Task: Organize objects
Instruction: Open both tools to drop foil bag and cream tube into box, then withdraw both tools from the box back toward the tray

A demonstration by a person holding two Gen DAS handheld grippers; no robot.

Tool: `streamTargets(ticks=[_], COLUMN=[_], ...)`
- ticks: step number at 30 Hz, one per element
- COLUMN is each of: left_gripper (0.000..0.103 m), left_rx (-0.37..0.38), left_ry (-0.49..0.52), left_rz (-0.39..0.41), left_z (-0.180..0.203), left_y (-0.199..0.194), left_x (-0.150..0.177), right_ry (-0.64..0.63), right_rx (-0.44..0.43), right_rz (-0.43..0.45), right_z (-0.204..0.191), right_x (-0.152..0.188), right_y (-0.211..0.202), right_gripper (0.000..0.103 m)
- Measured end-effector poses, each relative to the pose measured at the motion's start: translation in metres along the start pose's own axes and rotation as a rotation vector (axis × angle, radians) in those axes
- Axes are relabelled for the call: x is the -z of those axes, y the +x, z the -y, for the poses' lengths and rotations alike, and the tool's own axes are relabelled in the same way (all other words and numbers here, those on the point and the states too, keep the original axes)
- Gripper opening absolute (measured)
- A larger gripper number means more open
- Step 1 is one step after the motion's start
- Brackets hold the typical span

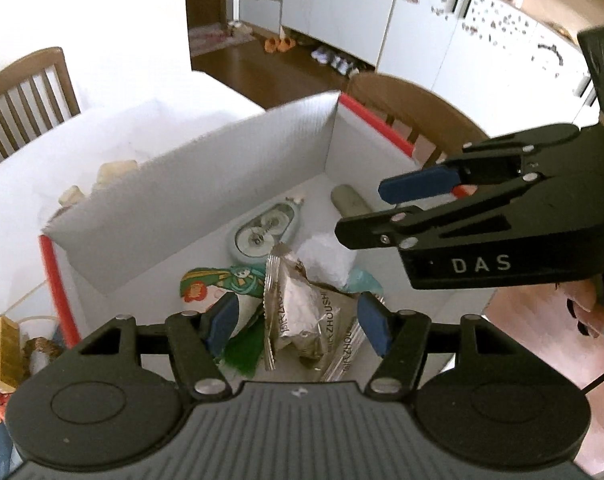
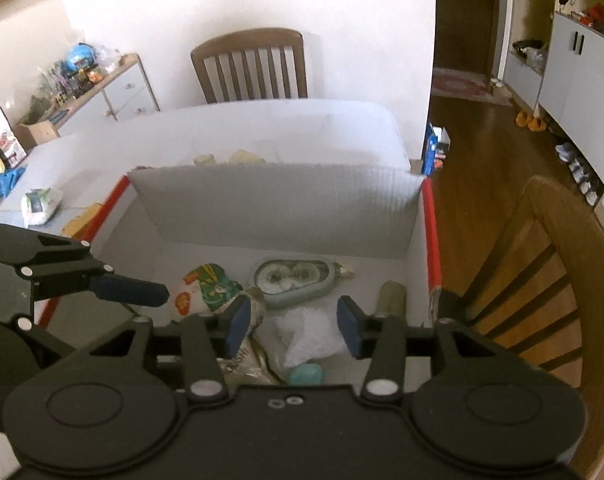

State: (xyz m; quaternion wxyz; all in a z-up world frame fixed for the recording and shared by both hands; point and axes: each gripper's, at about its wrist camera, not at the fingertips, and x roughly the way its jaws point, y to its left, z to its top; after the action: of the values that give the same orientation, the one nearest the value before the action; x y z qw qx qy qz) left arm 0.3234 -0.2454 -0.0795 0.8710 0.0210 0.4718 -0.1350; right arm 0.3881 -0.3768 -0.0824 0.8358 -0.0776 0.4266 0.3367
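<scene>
White table, wooden chairs, and a white cardboard box (image 2: 277, 212) with red edges under both my grippers.

Both hang over the box: left gripper (image 1: 297, 326) spread wide, right gripper (image 2: 295, 322) spread wide too, each holding nothing. Down inside, the oval correction tape (image 2: 291, 280) lies flat, its long side running left to right, tip pointing right, beside a silver snack bag (image 1: 306, 316) and a green wrapper (image 2: 207, 286).
</scene>
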Motion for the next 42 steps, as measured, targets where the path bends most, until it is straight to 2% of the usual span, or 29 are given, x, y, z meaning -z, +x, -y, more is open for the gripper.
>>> streamTargets(ticks=[11, 18, 28, 31, 38, 42], left_gripper=[0.065, 0.065, 0.066, 0.077, 0.078, 0.083], left_rx=[-0.005, 0.018, 0.016, 0.012, 0.009, 0.002], left_ry=[-0.008, -0.013, -0.013, -0.018, -0.044, -0.071], left_rz=[0.099, 0.140, 0.188, 0.203, 0.223, 0.235], left_z=[-0.007, -0.019, -0.044, -0.056, -0.088, -0.110], left_y=[-0.044, -0.067, -0.103, -0.115, -0.136, -0.148], left_x=[0.007, 0.015, 0.036, 0.045, 0.067, 0.080], right_ry=[0.003, 0.009, 0.068, 0.083, 0.112, 0.092], right_rx=[-0.009, 0.014, 0.014, 0.011, -0.015, -0.032], right_rz=[0.072, 0.110, 0.161, 0.171, 0.189, 0.223], right_z=[-0.015, -0.035, -0.073, -0.089, -0.127, -0.154], right_x=[-0.001, 0.002, 0.008, 0.010, 0.015, 0.020], right_y=[-0.031, -0.042, -0.056, -0.058, -0.059, -0.061], right_gripper=[0.048, 0.052, 0.068, 0.073, 0.083, 0.093])
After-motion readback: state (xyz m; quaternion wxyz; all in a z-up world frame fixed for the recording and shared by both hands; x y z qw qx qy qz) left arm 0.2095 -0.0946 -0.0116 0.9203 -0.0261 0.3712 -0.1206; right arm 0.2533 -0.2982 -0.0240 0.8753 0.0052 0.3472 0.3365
